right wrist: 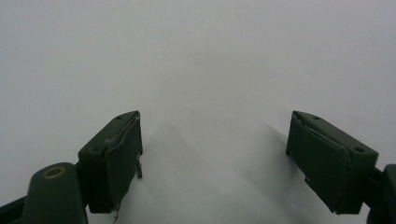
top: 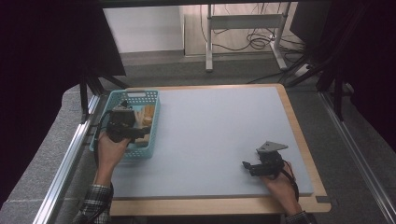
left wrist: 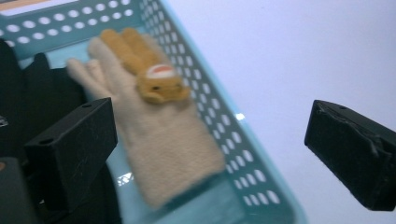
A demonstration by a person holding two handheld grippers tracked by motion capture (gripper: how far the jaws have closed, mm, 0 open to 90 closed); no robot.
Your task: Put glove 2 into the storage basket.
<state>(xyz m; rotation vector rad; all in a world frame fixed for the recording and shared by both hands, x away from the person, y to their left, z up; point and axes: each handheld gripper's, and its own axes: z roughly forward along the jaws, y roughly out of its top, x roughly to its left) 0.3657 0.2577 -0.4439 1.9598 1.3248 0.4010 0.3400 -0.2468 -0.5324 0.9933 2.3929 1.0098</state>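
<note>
Cream glove [left wrist: 159,135] with an orange bear patch, lying in the teal basket [top: 152,128] at the table's left edge, fingers pointing toward the far wall, cuff toward the person. Left gripper [top: 133,133] right over it, jaws spread wide, one over the basket floor, one past the rim. Right gripper [top: 250,168] well apart on the grey mat [top: 219,126], also gaping, holding nothing. Left clearly nearer.

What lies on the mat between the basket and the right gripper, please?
Nothing: in the high view the mat is bare between the basket and the right gripper.
</note>
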